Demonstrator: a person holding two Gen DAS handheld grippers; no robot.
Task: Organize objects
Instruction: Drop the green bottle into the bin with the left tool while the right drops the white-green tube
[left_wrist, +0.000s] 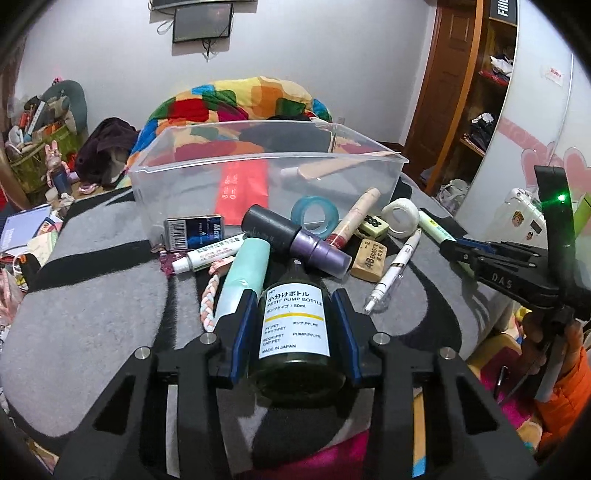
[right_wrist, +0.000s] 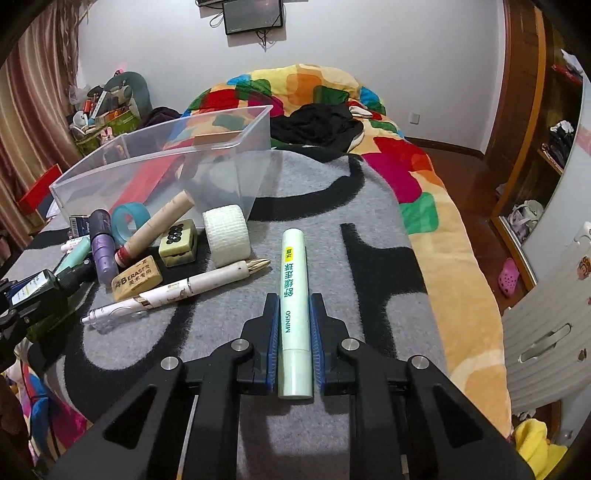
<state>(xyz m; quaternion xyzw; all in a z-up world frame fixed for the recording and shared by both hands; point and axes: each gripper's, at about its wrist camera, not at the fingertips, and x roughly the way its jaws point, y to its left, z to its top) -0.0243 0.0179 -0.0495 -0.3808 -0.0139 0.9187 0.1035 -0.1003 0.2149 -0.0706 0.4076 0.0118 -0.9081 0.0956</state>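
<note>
My left gripper (left_wrist: 294, 299) is shut on a dark green pump bottle (left_wrist: 295, 325) with a white label, held over the grey blanket. It also shows at the left edge of the right wrist view (right_wrist: 33, 291). My right gripper (right_wrist: 294, 301) is shut on a pale green MINISO tube (right_wrist: 294, 306), which also shows in the left wrist view (left_wrist: 439, 230). A clear plastic bin (left_wrist: 266, 173) stands behind the pile; it holds a red packet (left_wrist: 242, 192) and a beige tube (left_wrist: 325, 168).
Loose on the blanket: a purple spray bottle (left_wrist: 295, 240), mint tube (left_wrist: 242, 277), blue tape ring (left_wrist: 314, 216), white tape roll (right_wrist: 227, 236), 4B eraser (right_wrist: 136, 277), white pen (right_wrist: 184, 290), mahjong tile (right_wrist: 177, 242), lip gloss (right_wrist: 155, 229). A colourful quilt (right_wrist: 406, 166) lies behind.
</note>
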